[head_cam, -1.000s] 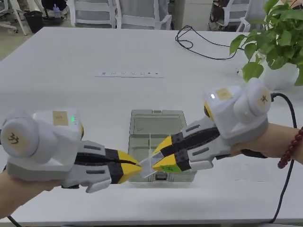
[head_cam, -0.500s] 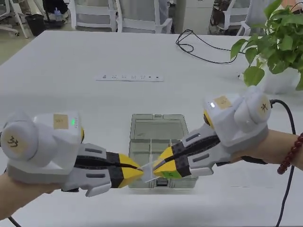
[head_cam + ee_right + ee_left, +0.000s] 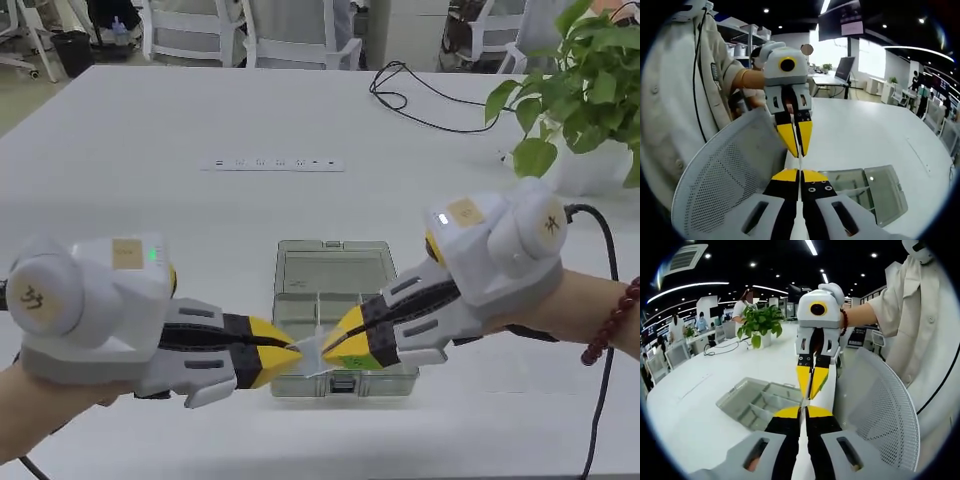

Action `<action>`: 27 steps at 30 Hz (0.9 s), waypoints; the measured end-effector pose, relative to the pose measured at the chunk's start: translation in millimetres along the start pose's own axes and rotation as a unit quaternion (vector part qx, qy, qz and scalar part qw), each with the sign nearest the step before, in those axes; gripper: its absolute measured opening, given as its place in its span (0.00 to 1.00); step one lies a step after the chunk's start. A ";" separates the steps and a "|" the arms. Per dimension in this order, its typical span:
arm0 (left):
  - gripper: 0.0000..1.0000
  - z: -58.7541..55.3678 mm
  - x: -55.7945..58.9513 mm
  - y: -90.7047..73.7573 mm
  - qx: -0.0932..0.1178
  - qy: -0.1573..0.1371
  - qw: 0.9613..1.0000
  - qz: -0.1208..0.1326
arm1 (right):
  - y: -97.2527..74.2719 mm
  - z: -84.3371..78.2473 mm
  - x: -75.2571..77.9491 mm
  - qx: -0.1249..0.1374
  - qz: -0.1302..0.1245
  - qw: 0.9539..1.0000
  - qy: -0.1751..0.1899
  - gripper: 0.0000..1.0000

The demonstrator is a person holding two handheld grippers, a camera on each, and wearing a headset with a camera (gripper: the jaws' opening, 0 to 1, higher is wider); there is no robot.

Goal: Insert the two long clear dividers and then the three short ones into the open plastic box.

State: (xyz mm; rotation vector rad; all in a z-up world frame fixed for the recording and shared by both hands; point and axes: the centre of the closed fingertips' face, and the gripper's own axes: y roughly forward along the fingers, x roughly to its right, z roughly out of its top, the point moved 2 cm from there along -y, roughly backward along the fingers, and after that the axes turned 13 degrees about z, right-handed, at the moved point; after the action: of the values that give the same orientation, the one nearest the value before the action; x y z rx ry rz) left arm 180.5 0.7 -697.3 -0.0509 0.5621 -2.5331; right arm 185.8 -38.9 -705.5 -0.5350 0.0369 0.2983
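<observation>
The open grey plastic box (image 3: 284,300) lies mid-table, its lid flat behind and clear dividers standing in its base. Over the box's front edge a small clear divider (image 3: 311,352) hangs between both grippers. My left gripper (image 3: 293,356) comes in from the left and is shut on one end. From the right, my right gripper (image 3: 328,346) is shut on the other end. The left gripper view has its own jaws (image 3: 801,409) closed on the thin divider edge, tip to tip with the right gripper (image 3: 810,396); the box (image 3: 740,399) lies to the left. In the right gripper view its own jaws (image 3: 800,171) meet the left gripper (image 3: 799,153).
A potted plant (image 3: 580,90) stands at the table's right, a black cable (image 3: 430,105) behind it. A white power strip (image 3: 275,163) lies beyond the box. Chairs line the far edge. A white mesh chair (image 3: 880,410) is close behind the person.
The two grippers have stayed tip to tip on the clear divider over the box's front. The divider looked larger and tilted a second ago; it now lies flatter and lower.
</observation>
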 end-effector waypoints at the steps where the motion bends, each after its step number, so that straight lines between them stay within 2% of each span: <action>1: 0.00 -0.1 -0.8 0.0 0.001 0.000 1.000 0.002 | -0.6 0.4 0.6 0.001 -0.002 1.000 0.001 0.02; 3: 0.02 -1.3 -3.2 -0.1 -0.003 -0.005 1.000 0.011 | -1.9 0.1 2.3 -0.001 -0.009 1.000 0.004 0.02; 5: 0.07 -1.9 -6.0 -1.1 -0.006 -0.024 0.999 0.020 | -3.3 -0.3 3.2 -0.003 -0.012 1.000 0.008 0.02; 7: 0.09 -0.9 -9.7 -3.2 0.003 -0.030 0.999 0.032 | -5.8 -0.4 5.0 -0.004 -0.022 1.000 0.009 0.02; 11: 0.17 -2.4 -14.5 -6.0 0.006 -0.046 0.998 0.048 | -9.5 0.2 7.4 -0.002 -0.034 0.999 0.014 0.02; 12: 0.19 -2.8 -15.0 -6.6 0.007 -0.046 0.998 0.051 | -11.0 0.0 9.7 -0.004 -0.043 0.999 0.017 0.02; 14: 0.26 -4.1 -16.1 -7.7 0.006 -0.049 0.997 0.060 | -12.6 0.6 12.2 0.001 -0.050 0.998 0.035 0.02; 23: 0.53 -9.7 -24.1 -10.1 0.012 -0.067 0.992 0.104 | -17.9 -0.4 25.0 -0.002 -0.084 0.995 0.054 0.02; 27: 0.61 -14.5 -27.6 -12.1 0.011 -0.080 0.990 0.119 | -19.8 -2.7 32.1 -0.009 -0.096 0.992 0.075 0.02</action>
State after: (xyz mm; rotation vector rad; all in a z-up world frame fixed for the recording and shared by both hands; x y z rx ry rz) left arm 195.8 29.8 -703.5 -0.1682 0.4468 -2.2785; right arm 222.4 -47.8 -701.6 -0.5747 0.1277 0.0694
